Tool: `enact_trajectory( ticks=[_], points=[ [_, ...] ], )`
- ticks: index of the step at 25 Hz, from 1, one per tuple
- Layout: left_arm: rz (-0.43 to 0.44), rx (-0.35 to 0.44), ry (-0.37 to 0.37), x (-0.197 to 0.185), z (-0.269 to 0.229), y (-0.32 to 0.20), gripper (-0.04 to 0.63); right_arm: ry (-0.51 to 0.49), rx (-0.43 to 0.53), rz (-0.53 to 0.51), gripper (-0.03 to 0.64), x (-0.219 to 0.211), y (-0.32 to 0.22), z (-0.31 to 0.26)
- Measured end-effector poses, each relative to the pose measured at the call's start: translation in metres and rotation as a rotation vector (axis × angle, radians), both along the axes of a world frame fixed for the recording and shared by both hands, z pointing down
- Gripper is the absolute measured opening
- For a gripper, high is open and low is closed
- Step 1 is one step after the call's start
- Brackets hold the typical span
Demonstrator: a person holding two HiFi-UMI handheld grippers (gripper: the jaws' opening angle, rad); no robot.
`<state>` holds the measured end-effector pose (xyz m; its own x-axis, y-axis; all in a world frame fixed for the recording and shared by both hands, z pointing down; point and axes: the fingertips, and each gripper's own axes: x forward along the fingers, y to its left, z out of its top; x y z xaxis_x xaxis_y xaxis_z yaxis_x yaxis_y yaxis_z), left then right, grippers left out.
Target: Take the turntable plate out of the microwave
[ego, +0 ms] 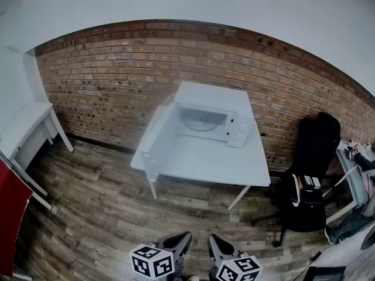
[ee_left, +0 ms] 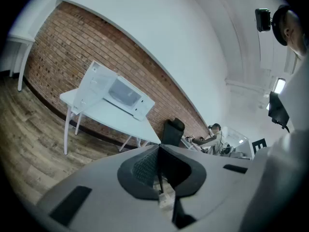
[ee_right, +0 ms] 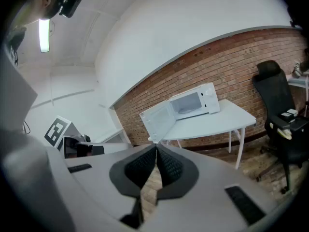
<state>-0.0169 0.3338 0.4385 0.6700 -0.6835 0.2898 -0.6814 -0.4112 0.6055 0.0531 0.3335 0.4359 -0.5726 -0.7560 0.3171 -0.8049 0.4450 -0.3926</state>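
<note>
We log white table (ego: 205,167) well ahead of fingertips. Microwave (ego: 215,111) on it, door (ego: 153,134) open. Turntable plate (ego: 199,122) inside cavity, far beyond both. Left gripper (ee_left: 158,147), right gripper (ee_right: 155,147): jaws pressed together, empty.

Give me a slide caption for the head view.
Microwave with door open and plate inside, on a table; left claw and right claw shut, empty, well short of it.

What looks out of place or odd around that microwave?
Nothing looks spilled or damaged. The microwave stands on the white table. Its door is swung wide open, at the left in the head view, and the turntable plate lies inside.
</note>
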Motion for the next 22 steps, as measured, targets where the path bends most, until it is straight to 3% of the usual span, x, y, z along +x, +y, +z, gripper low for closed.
enact_trajectory(
  ticks=[22],
  points=[
    [-0.017,-0.008,-0.014,0.013,0.003,-0.001,0.009,-0.017,-0.006,0.000,0.020,0.016,-0.004,0.002]
  ],
)
